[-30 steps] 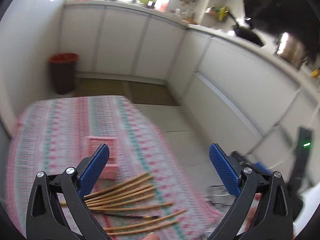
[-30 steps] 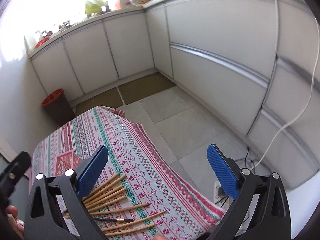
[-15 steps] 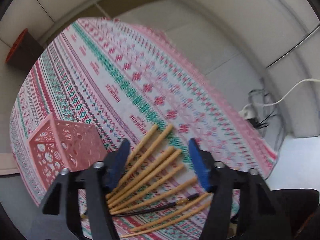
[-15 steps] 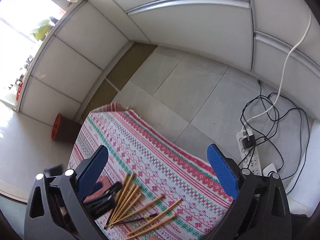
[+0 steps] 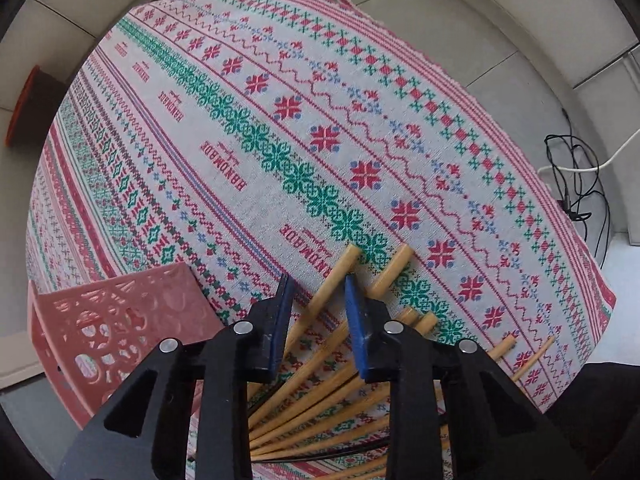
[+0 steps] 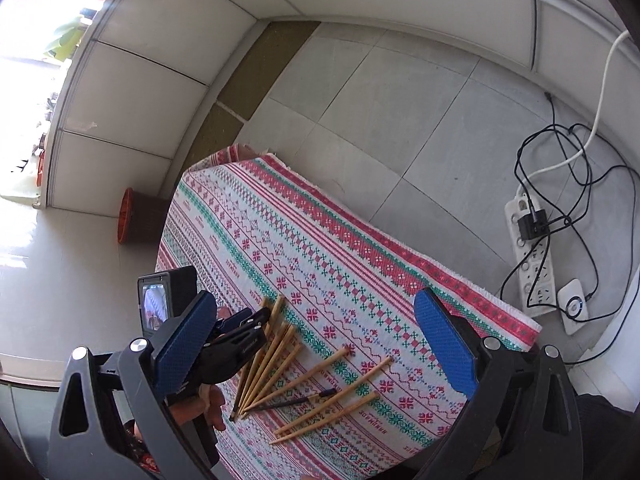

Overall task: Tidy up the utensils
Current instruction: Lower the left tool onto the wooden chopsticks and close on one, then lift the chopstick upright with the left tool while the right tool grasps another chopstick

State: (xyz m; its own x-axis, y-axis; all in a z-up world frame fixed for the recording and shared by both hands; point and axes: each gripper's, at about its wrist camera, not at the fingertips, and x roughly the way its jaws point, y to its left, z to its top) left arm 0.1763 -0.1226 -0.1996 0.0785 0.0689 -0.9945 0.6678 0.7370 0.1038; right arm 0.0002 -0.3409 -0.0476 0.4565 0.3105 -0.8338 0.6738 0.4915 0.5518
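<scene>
**Sorting has barely begun: chopsticks lie loose on the table beside an unfilled basket**

On the patterned tablecloth (image 5: 248,128) covering the table, the pink basket (image 5: 116,320) shows nothing inside it (only part of it is in frame), while the whole spread of chopsticks (image 6: 280,364) lies fanned out near the table's front edge, one dark stick among them, so nearly all the work appears to remain. The left gripper (image 5: 318,300) is down over the leftmost chopstick (image 5: 340,268), its jaws narrowed around it but not visibly clamped; a second ago they stood wide apart and well above the table. The right gripper (image 6: 316,344) hangs above, jaws wide and holding nothing, much as before, its view now tipped down toward the floor.
</scene>
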